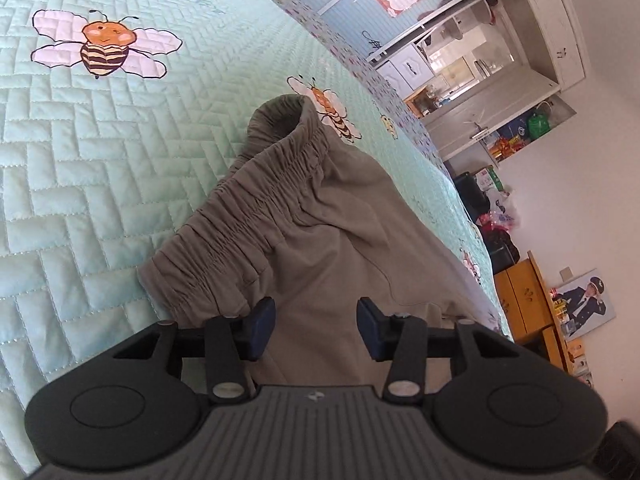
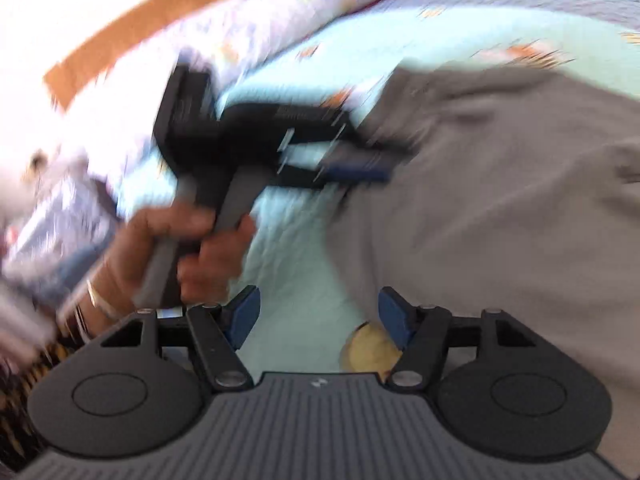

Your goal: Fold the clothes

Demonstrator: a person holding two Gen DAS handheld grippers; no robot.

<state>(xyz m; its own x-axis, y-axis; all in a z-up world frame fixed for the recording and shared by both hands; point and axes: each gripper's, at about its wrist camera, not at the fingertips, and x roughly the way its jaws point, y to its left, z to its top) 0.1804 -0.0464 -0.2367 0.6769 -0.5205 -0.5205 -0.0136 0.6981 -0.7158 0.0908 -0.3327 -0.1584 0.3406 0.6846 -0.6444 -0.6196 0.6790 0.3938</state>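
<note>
On the quilted bee bedspread (image 1: 80, 184) — grey-brown trousers (image 1: 340, 248) lie loosely spread, elastic waistband (image 1: 248, 216) bunched | left gripper (image 1: 316, 330) parted over cloth, gripping nothing | right gripper (image 2: 318, 318) parted, empty, view blurred | fabric looks soft, light, floppy — you should pinch the thick waistband ends.
</note>
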